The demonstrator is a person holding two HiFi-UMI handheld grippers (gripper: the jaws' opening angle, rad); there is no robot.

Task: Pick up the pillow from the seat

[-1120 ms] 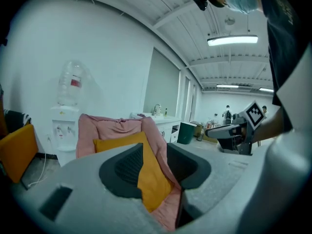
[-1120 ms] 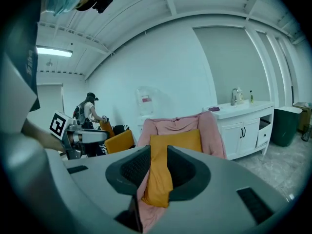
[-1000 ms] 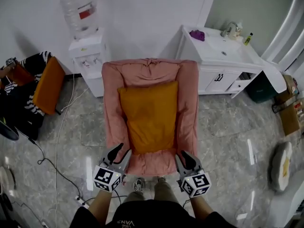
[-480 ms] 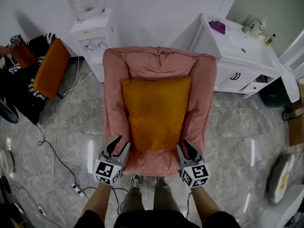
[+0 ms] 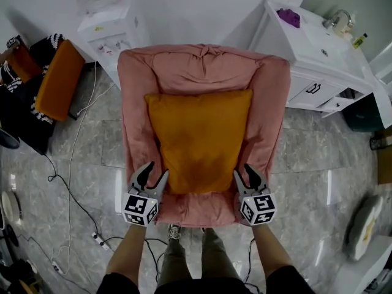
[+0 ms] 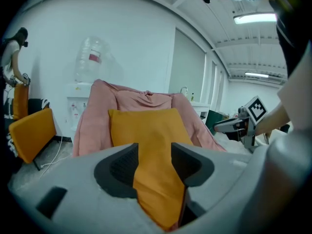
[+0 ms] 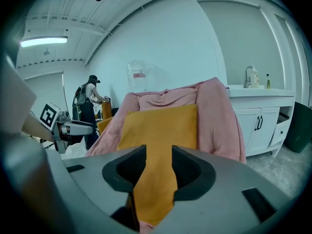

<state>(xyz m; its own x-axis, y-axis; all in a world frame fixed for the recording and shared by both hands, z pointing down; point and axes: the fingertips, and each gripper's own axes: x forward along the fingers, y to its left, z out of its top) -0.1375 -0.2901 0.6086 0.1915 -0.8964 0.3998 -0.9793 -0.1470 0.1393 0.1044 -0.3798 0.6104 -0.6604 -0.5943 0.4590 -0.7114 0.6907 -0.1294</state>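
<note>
An orange pillow (image 5: 199,136) leans on the seat and back of a pink armchair (image 5: 202,66). My left gripper (image 5: 153,171) is at the pillow's front left corner, over the seat's front edge. At the front right corner is my right gripper (image 5: 247,171). Both pairs of jaws are opening. In the left gripper view the pillow (image 6: 146,130) fills the gap of the left gripper (image 6: 154,155), with no pad pressing on it. The right gripper view shows the same: the pillow (image 7: 161,126) lies along the gap of the right gripper (image 7: 158,162), unpinched.
A water dispenser (image 5: 107,20) stands behind the chair at the left, and a white sink cabinet (image 5: 318,48) at the right. An orange chair (image 5: 58,87) and dark bags are at the far left. Cables (image 5: 67,164) run over the floor. A person (image 7: 90,101) stands far off.
Both grippers have moved forward, from in front of the chair to the pillow's two front corners. Their jaws stand wider than before. The chair looks closer and larger.
</note>
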